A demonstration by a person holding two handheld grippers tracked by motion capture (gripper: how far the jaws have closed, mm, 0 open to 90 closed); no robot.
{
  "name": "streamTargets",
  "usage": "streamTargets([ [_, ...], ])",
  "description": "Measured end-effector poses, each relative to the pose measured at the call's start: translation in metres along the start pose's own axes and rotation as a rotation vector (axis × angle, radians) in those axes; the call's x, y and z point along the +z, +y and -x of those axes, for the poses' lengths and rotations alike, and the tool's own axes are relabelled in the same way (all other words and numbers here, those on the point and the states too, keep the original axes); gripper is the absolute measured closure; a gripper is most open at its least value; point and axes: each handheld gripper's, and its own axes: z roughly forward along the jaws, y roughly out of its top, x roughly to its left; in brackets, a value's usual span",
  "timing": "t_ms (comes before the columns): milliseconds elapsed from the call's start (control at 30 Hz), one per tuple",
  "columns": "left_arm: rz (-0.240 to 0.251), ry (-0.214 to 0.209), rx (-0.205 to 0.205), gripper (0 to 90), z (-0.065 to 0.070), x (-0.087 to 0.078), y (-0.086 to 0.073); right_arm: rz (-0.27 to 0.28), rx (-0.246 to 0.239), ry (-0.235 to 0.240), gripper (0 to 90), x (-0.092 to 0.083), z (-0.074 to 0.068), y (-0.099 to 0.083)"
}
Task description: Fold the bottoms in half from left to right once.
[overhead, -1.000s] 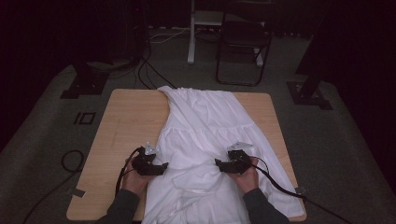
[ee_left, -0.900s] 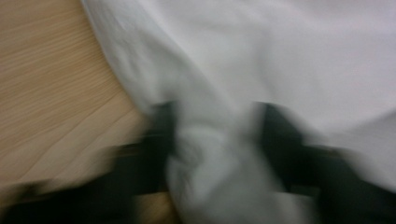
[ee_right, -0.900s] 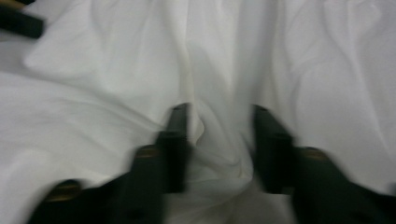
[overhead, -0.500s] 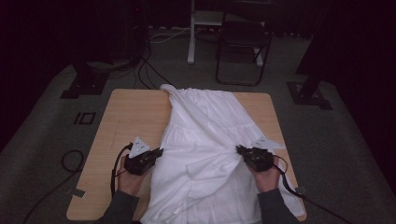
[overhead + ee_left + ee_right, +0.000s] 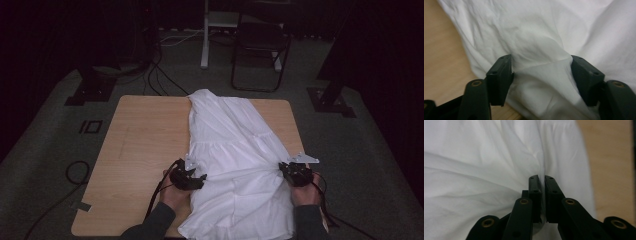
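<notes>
A white garment (image 5: 230, 145) lies lengthwise on the wooden table (image 5: 145, 135), its near end hanging toward the person. My left gripper (image 5: 202, 178) is at the garment's left edge. In the left gripper view its jaws have just been opening and stand wide, with a loose fold of the garment (image 5: 536, 45) bulging between them around the left gripper (image 5: 541, 72). My right gripper (image 5: 284, 169) is at the garment's right edge. Its jaws have just closed, and the right gripper (image 5: 542, 180) pinches a ridge of the garment (image 5: 486, 157), which draws creases toward it.
Bare table top lies left of the garment, and a narrow strip shows to its right (image 5: 290, 125). A chair (image 5: 260, 50) and stand legs are on the floor beyond the table. Cables (image 5: 75, 170) trail on the floor at the left.
The right hand has moved right, pulling the garment's right edge outward. The left hand went left, then came back right to the cloth's edge, its jaws now spread.
</notes>
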Motion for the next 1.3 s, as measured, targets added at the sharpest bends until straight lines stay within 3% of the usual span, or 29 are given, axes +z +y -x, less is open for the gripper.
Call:
streamTargets([
  [67, 0.001, 0.016, 0.029, 50.1, 0.000, 0.003, 0.000, -0.036, 0.015, 0.026, 84.2, 0.012, 0.000, -0.008],
  [133, -0.010, 0.018, 0.041, 73.8, -0.003, 0.002, 0.004, -0.067, 0.012, 0.043, 83.9, 0.019, -0.003, -0.011],
  [167, -0.017, 0.028, 0.050, 80.1, -0.005, 0.002, 0.005, -0.074, 0.002, 0.050, 84.0, 0.020, -0.005, -0.010],
  [233, -0.022, 0.062, 0.066, 83.1, -0.012, 0.004, 0.006, -0.078, -0.012, 0.062, 84.0, 0.022, -0.012, -0.008],
  [433, -0.054, 0.191, 0.014, 84.0, -0.060, 0.005, 0.013, -0.066, -0.040, 0.158, 83.3, 0.035, -0.037, 0.004],
  [567, -0.089, 0.283, 0.020, 84.0, -0.088, 0.009, 0.026, -0.053, -0.080, 0.170, 83.3, 0.052, -0.057, 0.021],
  [667, -0.105, 0.328, 0.027, 83.9, -0.101, 0.013, 0.035, -0.036, -0.074, 0.166, 83.5, 0.066, -0.063, 0.033],
  [733, -0.101, 0.318, 0.006, 83.4, -0.107, 0.013, 0.038, -0.030, -0.060, 0.161, 83.4, 0.074, -0.062, 0.040],
  [800, -0.070, 0.280, -0.006, 79.0, -0.108, 0.009, 0.039, -0.034, -0.036, 0.150, 82.0, 0.079, -0.059, 0.044],
  [900, -0.028, 0.260, -0.001, 62.0, -0.102, -0.006, 0.036, -0.031, -0.004, 0.114, 63.8, 0.075, -0.055, 0.048],
  [967, -0.008, 0.245, -0.011, 57.2, -0.101, -0.013, 0.034, 0.009, 0.019, 0.116, 58.7, 0.065, -0.054, 0.050],
  [1000, 0.019, 0.225, -0.029, 55.6, -0.098, -0.026, 0.029, 0.034, 0.028, 0.128, 56.2, 0.060, -0.055, 0.052],
  [1100, 0.032, 0.206, -0.038, 51.7, -0.093, -0.044, 0.019, 0.077, -0.011, 0.147, 52.2, 0.047, -0.064, 0.059],
  [1167, 0.034, 0.201, -0.042, 49.6, -0.089, -0.056, 0.009, 0.093, -0.036, 0.192, 49.6, 0.043, -0.074, 0.064],
  [1300, 0.025, 0.169, -0.047, 47.2, -0.080, -0.077, -0.011, 0.088, -0.093, 0.268, 44.1, 0.049, -0.093, 0.072],
])
